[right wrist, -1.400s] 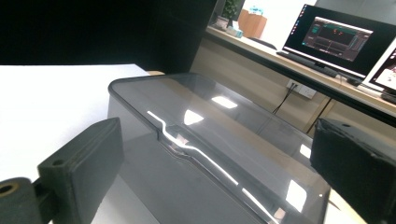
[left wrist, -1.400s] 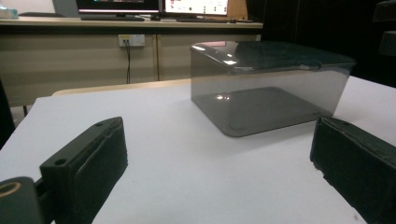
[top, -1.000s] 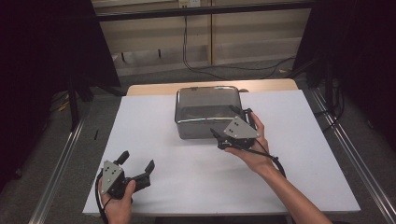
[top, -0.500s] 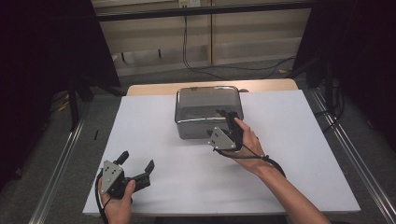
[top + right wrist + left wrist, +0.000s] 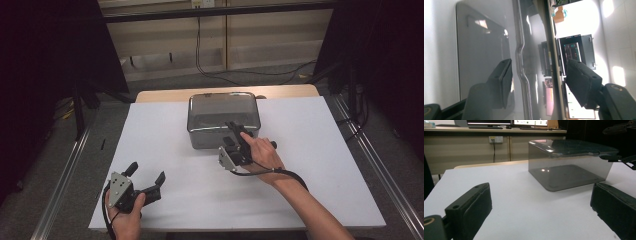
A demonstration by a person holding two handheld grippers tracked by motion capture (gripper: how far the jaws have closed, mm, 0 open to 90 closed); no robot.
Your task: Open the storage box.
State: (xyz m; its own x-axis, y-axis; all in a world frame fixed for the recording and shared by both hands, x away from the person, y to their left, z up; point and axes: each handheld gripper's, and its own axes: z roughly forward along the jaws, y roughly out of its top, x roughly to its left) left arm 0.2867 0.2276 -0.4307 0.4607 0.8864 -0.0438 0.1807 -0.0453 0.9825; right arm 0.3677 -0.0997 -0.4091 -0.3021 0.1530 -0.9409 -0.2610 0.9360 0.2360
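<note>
Between the right gripper's [image 5: 236, 135] jaws, which have just been closing, sits the lid edge of the smoky clear lidded box [image 5: 223, 118]; pads not pressing yet. Judgement: square the jaws on the rim before squeezing. Left gripper [image 5: 147, 176] gapes wide, box well ahead. White tabletop [image 5: 320, 165]; dim room, monitors [image 5: 506, 122] behind.

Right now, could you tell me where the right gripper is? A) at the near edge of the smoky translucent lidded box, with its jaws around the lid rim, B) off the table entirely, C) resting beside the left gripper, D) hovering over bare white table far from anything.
A: the right gripper is at the box's near edge, and its own view shows the lid rim between its jaws.
</note>
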